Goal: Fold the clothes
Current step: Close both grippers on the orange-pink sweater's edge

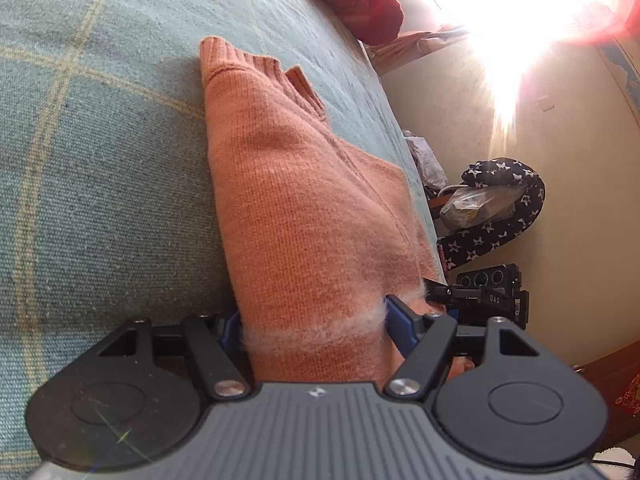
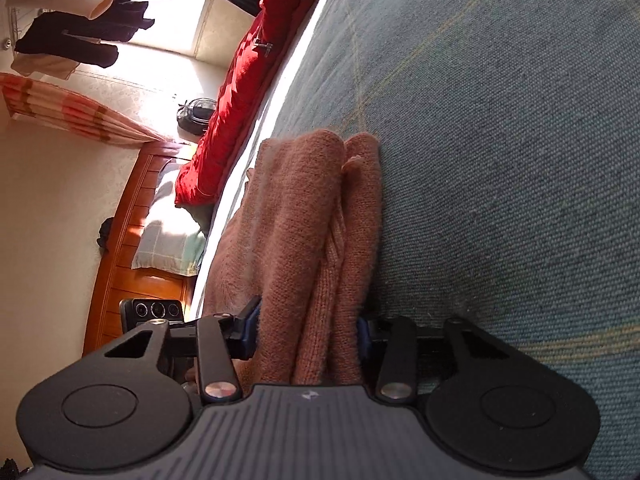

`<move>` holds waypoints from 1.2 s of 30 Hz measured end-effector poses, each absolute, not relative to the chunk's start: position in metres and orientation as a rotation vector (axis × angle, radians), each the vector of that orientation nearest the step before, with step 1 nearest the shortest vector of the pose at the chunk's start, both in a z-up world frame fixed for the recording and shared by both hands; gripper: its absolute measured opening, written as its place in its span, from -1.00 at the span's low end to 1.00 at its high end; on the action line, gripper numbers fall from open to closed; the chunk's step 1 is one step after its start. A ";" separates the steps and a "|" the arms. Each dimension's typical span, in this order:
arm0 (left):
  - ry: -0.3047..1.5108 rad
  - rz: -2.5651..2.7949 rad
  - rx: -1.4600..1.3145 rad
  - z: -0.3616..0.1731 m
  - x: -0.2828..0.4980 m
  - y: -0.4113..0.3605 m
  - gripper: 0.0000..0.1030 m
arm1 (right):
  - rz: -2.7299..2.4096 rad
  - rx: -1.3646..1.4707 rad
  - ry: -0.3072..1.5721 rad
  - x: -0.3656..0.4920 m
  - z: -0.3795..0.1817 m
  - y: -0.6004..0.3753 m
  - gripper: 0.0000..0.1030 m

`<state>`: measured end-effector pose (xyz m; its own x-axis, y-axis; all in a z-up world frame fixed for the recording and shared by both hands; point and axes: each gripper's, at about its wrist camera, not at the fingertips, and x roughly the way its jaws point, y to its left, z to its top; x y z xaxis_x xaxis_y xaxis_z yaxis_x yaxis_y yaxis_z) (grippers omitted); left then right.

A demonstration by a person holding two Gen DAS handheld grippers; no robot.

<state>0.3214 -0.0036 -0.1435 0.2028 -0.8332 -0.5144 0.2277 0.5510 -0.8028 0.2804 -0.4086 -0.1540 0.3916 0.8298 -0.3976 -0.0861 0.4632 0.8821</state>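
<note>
orange knit sweater (image 1: pixel 304 200) on the blue-green plaid bedspread (image 1: pixel 100 160), pinched at both ends

left wrist: left gripper (image 1: pixel 316 320) is clamped on a fuzzy, soft edge, with ribbed cuffs at the far end. right wrist: right gripper (image 2: pixel 306 332) squeezes a thick stack of folded layers. looks light, floppy and grippy rather than slippery, so i'd grab the whole bundle at the edges or the layers will slide apart.

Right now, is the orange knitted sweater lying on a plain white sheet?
No, the orange knitted sweater lies on a teal woven bedcover crossed by pale yellow lines, held by the left gripper.
</note>
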 end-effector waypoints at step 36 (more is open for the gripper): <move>1.016 -0.743 -0.579 -0.076 0.281 0.004 -0.02 | 0.604 0.664 0.924 0.254 -0.074 -0.369 0.01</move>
<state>0.2805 0.0035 -0.0755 0.3267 -0.7773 -0.5377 0.2771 0.6226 -0.7318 0.2543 -0.3686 -0.0743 0.4705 0.7166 -0.5150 -0.1834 0.6503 0.7372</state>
